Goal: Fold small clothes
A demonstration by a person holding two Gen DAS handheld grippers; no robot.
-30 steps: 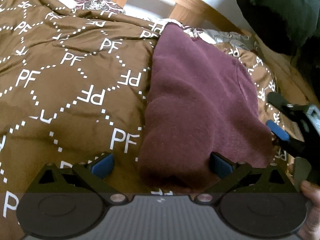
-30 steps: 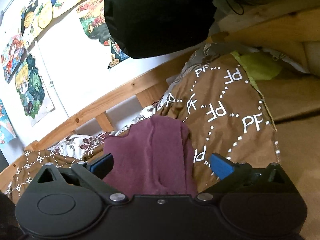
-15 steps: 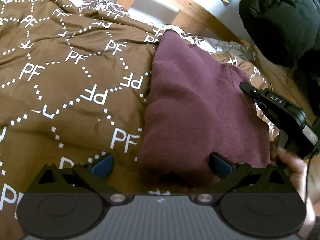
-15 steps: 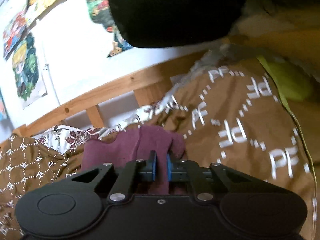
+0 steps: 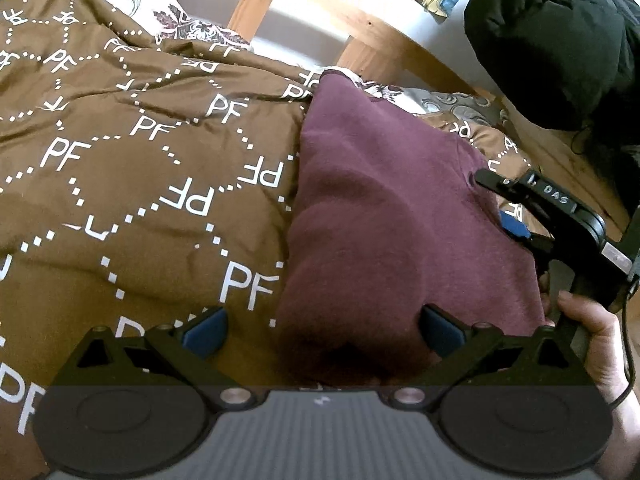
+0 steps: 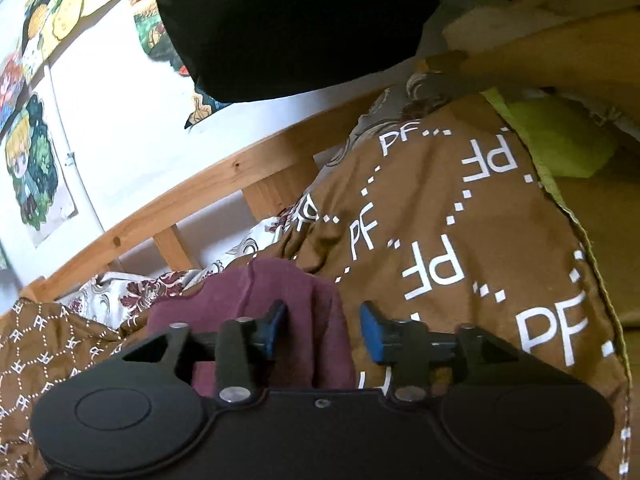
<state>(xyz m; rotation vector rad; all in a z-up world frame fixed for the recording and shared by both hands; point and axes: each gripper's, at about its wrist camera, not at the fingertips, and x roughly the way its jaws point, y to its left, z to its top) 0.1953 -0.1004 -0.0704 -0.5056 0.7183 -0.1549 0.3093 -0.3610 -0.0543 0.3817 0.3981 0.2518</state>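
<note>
A folded maroon garment [image 5: 384,216] lies on a brown bedspread printed with PF [image 5: 132,184]. My left gripper [image 5: 320,328] is open, its jaws wide apart around the garment's near left corner. In the right wrist view the garment [image 6: 256,300] lies just ahead. My right gripper [image 6: 322,330] is open, its jaws partly apart at the garment's right edge, holding nothing. The right gripper also shows in the left wrist view [image 5: 516,224] at the garment's right side, held by a hand.
A wooden bed rail [image 6: 168,216] runs behind the bed below a white wall with posters [image 6: 32,168]. A black bag or coat [image 5: 560,40] hangs at the right. A floral sheet [image 5: 192,28] and a green cloth [image 6: 560,140] lie at the bedspread's edges.
My right gripper closed on the garment's right edge half a second ago and has now opened again, letting it go. The left gripper stayed open and shifted slightly forward.
</note>
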